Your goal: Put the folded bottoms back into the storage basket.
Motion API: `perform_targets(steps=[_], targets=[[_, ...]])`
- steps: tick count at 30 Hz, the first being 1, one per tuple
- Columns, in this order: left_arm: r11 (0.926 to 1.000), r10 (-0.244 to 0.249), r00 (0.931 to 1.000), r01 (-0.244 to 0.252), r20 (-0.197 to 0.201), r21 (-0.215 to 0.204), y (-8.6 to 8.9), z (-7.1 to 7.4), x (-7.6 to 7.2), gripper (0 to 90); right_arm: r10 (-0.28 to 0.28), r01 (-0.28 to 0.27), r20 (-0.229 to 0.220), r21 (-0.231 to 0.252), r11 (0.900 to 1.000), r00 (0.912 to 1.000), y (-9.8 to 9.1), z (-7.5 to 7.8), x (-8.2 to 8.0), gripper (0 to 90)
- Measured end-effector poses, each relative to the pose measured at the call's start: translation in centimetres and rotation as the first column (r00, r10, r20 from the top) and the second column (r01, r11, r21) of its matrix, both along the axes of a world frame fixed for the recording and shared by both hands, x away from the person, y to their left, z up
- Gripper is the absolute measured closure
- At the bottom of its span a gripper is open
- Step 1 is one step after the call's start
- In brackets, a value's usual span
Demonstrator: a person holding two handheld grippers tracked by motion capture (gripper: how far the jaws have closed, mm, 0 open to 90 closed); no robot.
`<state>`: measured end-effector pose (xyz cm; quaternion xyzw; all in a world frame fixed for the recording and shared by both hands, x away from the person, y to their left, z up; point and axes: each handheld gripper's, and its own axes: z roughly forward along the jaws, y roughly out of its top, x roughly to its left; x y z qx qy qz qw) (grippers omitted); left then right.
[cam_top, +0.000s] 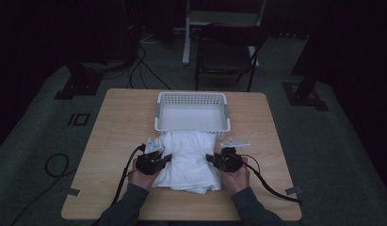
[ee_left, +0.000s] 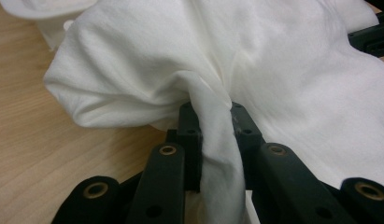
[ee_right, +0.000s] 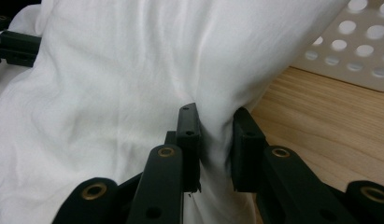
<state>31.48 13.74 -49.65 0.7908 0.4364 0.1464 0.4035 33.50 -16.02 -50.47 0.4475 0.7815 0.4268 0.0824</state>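
High view: white cloth (cam_top: 189,160) bunched on the tabletop (cam_top: 116,122), pinched by the left claw (cam_top: 165,158) at 9 o'clock and the right claw (cam_top: 211,158) at 3 — basket (cam_top: 191,98) sits at 12, just beyond.

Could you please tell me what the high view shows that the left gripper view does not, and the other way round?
High view alone: the whole wooden table, the white basket behind the white cloth, a chair beyond the table, and both forearms with the left gripper and right gripper at opposite sides of the cloth.

Left gripper view alone: the close grip, with a bunched fold of cloth pinched between that gripper's two black jaws.

Both: the white cloth lying on the wooden tabletop, and part of the right gripper at the cloth's far edge.
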Motion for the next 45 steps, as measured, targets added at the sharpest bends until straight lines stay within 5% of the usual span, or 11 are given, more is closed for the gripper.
perform_targets(steps=[45], targets=[[0.9996,-0.01,0.9975,0.012,0.07,-0.027,0.0,4.0,0.0,78.3,-0.005,0.004,0.077,0.016,0.9999,0.997,-0.2,3.9,0.0,77.0]])
